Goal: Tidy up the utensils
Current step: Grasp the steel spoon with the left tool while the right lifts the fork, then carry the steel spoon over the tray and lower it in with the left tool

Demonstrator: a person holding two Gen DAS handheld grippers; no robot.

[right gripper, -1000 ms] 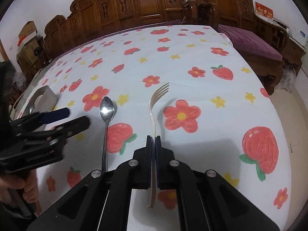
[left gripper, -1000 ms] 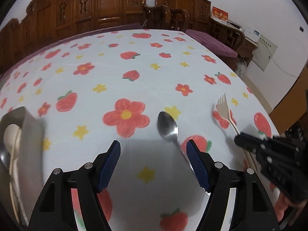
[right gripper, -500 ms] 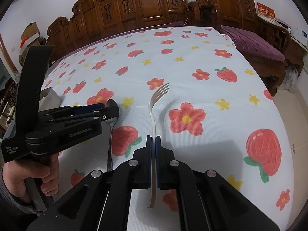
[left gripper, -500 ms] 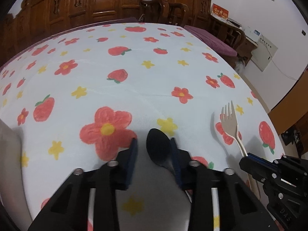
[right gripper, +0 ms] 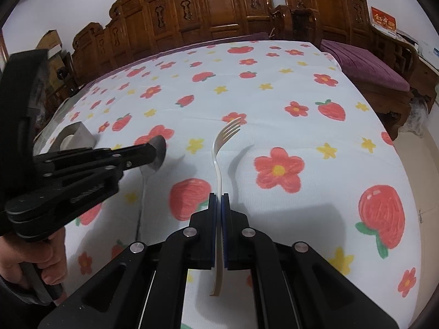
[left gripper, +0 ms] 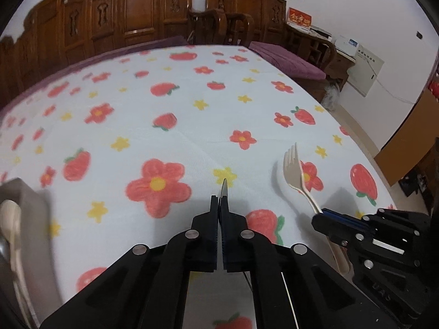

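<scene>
My left gripper [left gripper: 219, 203] is shut on a metal spoon [left gripper: 224, 189], gripped at the bowl and turned on edge, so only its thin tip shows past the fingers. In the right wrist view the spoon's bowl [right gripper: 158, 152] sticks out of the left gripper [right gripper: 149, 155] and its handle hangs toward the cloth. My right gripper [right gripper: 218, 200] is shut on the handle of a cream plastic fork [right gripper: 219, 148], tines pointing away, held above the table. The fork [left gripper: 295, 170] and the right gripper [left gripper: 323, 216] show at the right of the left wrist view.
A metal utensil tray [left gripper: 30, 219] with a pale spoon [left gripper: 11, 219] in it sits at the table's left; it also shows in the right wrist view [right gripper: 79, 137]. The table has a strawberry-and-flower cloth [right gripper: 301, 137]. Carved wooden chairs [right gripper: 219, 8] line the far edge.
My left gripper moved onto the spoon, closed on its bowl and lifted it on edge. The right gripper has kept its grip on the fork, raised a little.
</scene>
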